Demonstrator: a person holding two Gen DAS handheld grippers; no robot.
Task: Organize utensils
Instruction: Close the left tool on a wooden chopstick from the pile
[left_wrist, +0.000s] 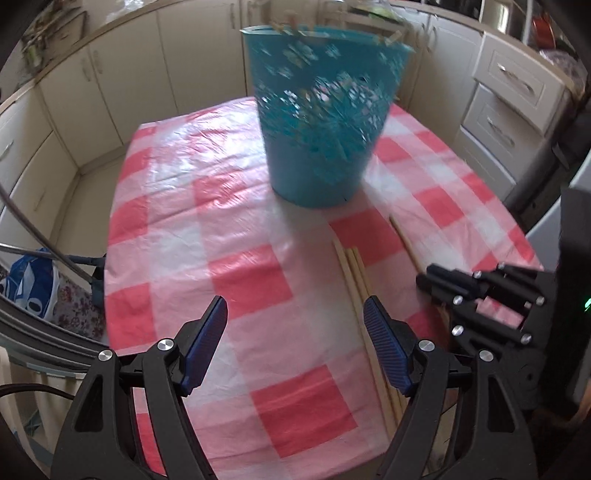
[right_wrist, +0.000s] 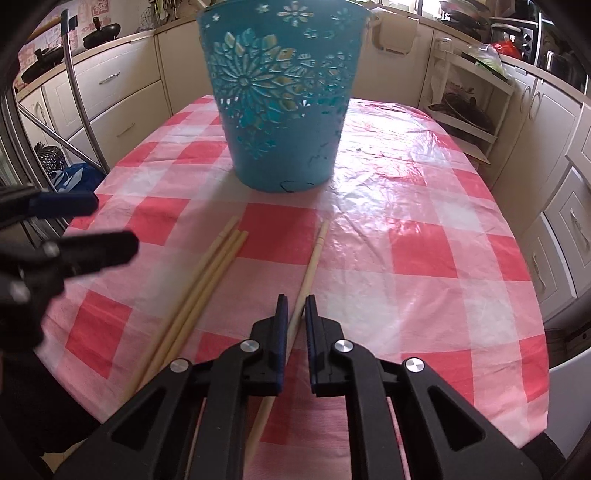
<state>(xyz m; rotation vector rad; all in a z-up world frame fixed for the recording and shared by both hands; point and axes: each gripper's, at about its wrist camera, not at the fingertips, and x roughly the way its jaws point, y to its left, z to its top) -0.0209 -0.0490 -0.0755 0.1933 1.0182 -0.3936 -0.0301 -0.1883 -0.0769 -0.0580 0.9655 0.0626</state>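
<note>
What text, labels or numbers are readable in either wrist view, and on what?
None are readable.
Blue and white bag on the floor: a printed pattern, too blurred to read.
Teal bucket: cut-out flowers only, no lettering.
Checked tablecloth, chopsticks: no markings visible.

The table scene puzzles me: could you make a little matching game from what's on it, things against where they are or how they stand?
Things:
1. teal bucket
2. single chopstick
3. three chopsticks
4. left gripper

States:
A. jaws wide, nothing between them
B. lying together, side by side
C. between the right gripper's nearly shut jaws
D. upright on the checked cloth

Pairs: 1-D, 2-C, 3-B, 4-A
</note>
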